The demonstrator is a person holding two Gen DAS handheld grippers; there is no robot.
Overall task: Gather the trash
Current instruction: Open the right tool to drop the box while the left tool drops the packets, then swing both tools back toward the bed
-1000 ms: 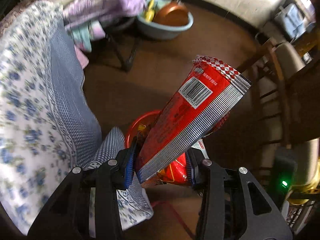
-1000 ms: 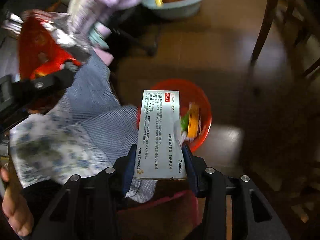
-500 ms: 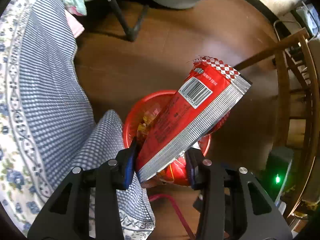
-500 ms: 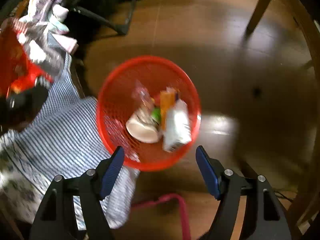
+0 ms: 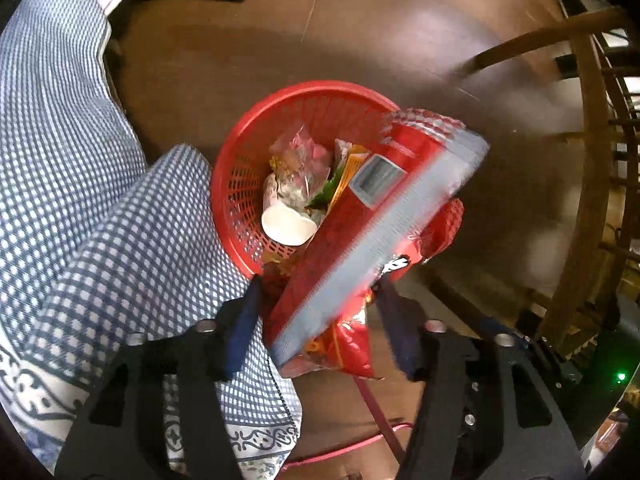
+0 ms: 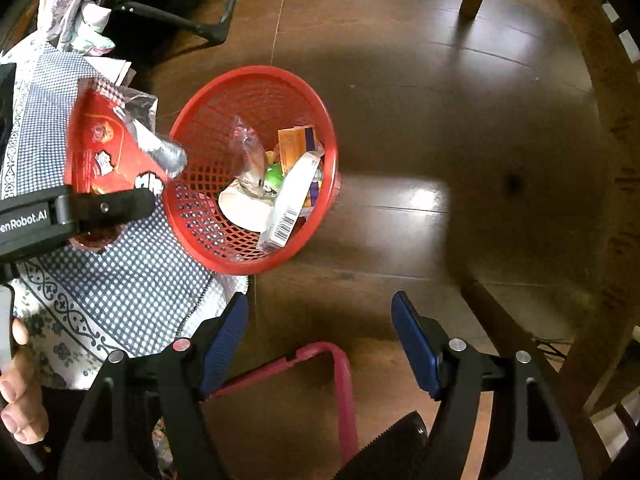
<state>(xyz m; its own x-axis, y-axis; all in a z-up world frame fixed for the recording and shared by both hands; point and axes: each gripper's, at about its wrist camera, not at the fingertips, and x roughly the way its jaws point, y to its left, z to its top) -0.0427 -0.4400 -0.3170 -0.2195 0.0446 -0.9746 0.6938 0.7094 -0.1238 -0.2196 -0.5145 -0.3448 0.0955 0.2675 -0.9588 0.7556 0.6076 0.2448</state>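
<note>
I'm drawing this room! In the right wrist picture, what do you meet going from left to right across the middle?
Checked cloth → red snack bag → red basket → white box → shiny bare floor → wooden chair frame.

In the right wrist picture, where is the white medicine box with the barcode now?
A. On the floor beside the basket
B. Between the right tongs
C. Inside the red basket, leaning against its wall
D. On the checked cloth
C: the white medicine box lies inside the red basket, leaning among the other trash, and the right tongs stand open with nothing between them.
</note>
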